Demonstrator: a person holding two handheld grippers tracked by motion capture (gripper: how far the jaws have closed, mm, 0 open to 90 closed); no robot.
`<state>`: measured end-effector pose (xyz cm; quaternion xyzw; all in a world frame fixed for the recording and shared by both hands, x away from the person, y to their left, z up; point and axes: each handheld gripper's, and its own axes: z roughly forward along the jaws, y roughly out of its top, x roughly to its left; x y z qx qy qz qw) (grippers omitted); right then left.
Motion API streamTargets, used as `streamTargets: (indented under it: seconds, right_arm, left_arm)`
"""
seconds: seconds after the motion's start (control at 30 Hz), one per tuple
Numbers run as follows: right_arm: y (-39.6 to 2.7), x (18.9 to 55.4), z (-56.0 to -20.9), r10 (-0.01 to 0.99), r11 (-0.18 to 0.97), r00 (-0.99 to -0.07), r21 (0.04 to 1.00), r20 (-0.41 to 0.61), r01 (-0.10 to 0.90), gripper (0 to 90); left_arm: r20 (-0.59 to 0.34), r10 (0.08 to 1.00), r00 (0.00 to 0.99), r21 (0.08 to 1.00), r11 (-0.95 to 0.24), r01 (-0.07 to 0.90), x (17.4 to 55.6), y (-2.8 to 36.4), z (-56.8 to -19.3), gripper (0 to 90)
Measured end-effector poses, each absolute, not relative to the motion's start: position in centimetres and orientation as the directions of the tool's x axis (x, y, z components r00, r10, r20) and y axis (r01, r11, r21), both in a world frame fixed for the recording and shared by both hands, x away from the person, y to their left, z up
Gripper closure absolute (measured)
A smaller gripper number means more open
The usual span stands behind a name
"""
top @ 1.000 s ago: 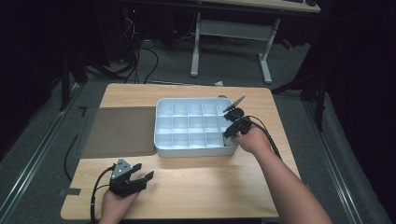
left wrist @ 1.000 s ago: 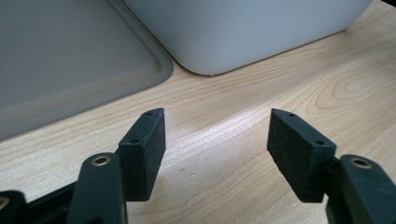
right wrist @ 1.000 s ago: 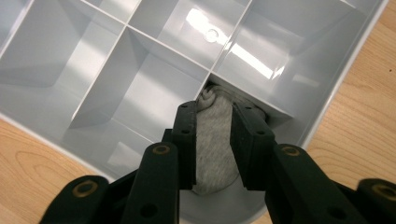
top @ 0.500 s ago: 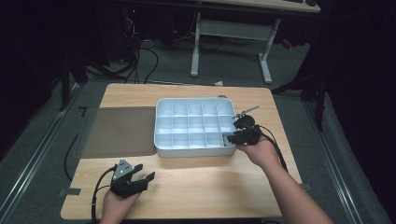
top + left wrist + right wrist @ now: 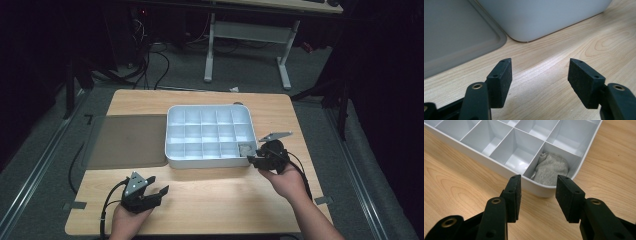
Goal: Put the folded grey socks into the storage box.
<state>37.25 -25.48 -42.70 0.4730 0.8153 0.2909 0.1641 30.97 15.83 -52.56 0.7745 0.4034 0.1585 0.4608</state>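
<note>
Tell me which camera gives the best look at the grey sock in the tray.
The right gripper view: the grey sock sits close up, bunched in the corner compartment of the tray. The high view shows it as a small grey patch.

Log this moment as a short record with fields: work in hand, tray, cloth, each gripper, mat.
work in hand: grey cloth put into white divided tray
cloth place: tray's near right corner compartment, bunched up
right gripper: just outside that corner, jaws have just been opening, nothing between them
left gripper: open, empty, above bare wooden table
mat: grey, flat, left of tray
</note>
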Motion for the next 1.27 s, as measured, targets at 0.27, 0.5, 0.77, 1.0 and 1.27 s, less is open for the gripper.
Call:
streamTargets:
  seconds: [0.27, 0.5, 0.77, 1.0, 1.27]
  right_arm:
    - [-25.5, 34.3, -44.2, 0.859, 0.378, -0.511, 0.702, -0.023, 0.604, 47.3]
    - [-25.7, 32.2, -46.9, 0.867, 0.351, -0.497, 0.747, -0.032, 0.564, 46.0]
    - [-25.7, 29.5, -50.9, 0.891, 0.274, -0.454, 0.802, -0.005, 0.53, 44.4]
    - [-25.9, 27.6, -51.9, 0.892, 0.277, -0.451, 0.824, -0.029, 0.494, 44.7]
    - [-26.0, 28.0, -52.3, 0.891, 0.271, -0.454, 0.815, -0.011, 0.512, 44.8]
  left_arm:
    - [-0.104, 0.751, 0.652, 0.847, -0.277, 0.454, 30.3, 14.7, -52.4, 36.5]
    - [-0.091, 0.734, 0.673, 0.848, -0.297, 0.439, 29.8, 13.8, -52.2, 36.0]
    - [-0.086, 0.726, 0.683, 0.845, -0.31, 0.436, 29.4, 12.8, -52.4, 35.0]
    - [-0.124, 0.734, 0.668, 0.841, -0.28, 0.464, 29.5, 13.0, -52.6, 34.2]
    - [-0.126, 0.737, 0.664, 0.841, -0.276, 0.466, 29.5, 13.2, -52.6, 34.2]
